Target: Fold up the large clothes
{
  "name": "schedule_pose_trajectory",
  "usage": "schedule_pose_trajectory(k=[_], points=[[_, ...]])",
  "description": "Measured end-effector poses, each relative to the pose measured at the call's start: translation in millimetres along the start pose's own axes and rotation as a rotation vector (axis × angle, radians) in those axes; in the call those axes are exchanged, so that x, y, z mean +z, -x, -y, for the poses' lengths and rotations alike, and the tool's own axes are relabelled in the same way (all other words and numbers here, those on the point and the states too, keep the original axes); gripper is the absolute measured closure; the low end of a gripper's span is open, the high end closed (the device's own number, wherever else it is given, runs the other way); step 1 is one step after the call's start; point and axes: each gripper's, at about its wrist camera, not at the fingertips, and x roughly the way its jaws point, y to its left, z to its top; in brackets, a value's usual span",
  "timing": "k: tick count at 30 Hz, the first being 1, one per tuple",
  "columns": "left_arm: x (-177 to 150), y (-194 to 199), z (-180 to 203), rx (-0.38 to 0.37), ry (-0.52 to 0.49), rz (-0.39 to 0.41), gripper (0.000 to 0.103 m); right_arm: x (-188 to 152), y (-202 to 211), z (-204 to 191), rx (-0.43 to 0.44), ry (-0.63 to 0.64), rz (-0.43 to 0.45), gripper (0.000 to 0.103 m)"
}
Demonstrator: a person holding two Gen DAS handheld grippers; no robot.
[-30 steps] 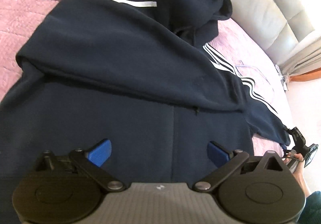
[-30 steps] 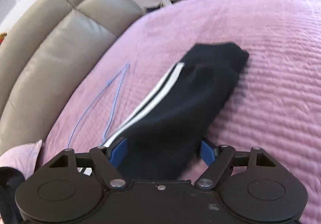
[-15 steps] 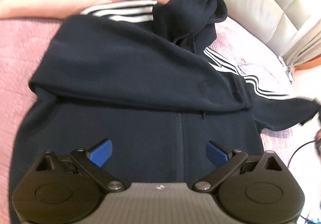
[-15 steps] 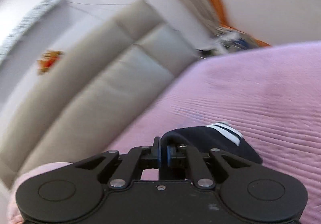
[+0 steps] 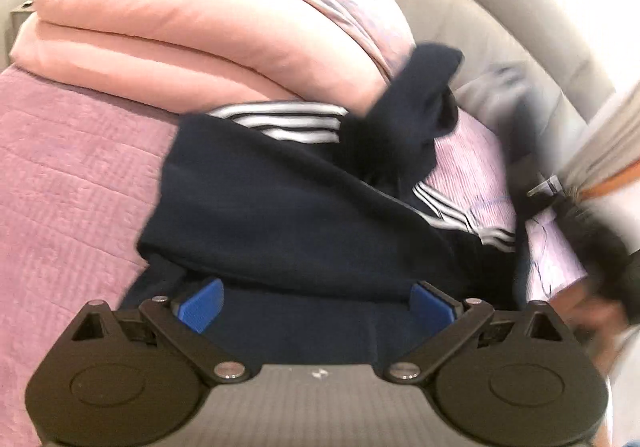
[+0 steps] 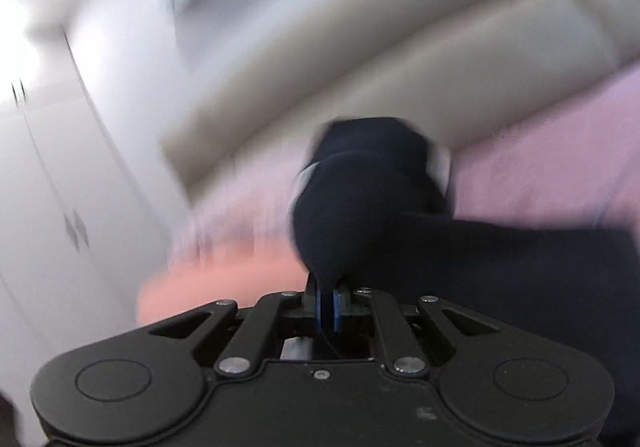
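Left wrist view: left hand-held gripper (image 5: 316, 303) spread, low over the navy hoodie (image 5: 288, 223) on the bed (image 5: 68, 183); the right sleeve, flat a second ago, is now lifted.

Right wrist view: right hand-held gripper (image 6: 328, 307) pinches the sleeve (image 6: 368, 191), swinging it inward, apparently the sleeve fold.

Motion blur smears the sleeve (image 6: 372, 191) and headboard (image 6: 400, 59); the right gripper (image 5: 576, 219) is indistinct.
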Motion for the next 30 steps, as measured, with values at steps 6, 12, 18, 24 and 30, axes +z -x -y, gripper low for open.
schedule_pose_trajectory(k=[6,12,18,24,30], points=[[13.6,13.7,-34.0,-0.003,0.084,0.028,0.002,-114.3,-66.3,-20.9,-0.187,0.202,-0.312,0.095],[22.4,22.6,-60.5,0.010,0.127,0.045,0.002,-113.6,-83.9,-53.0,-0.229,0.434,-0.307,0.037],[27.2,23.6,-59.6,0.036,0.025,0.008,0.002,-80.5,-79.4,-70.0,-0.160,0.301,-0.102,0.086],[27.7,31.5,-57.0,0.040,0.016,0.037,0.002,-62.5,-88.6,-125.7,0.040,0.357,-0.095,0.070],[25.3,27.1,-56.9,0.012,0.037,0.014,0.002,-93.1,-115.3,-117.8,0.035,0.361,-0.403,0.047]])
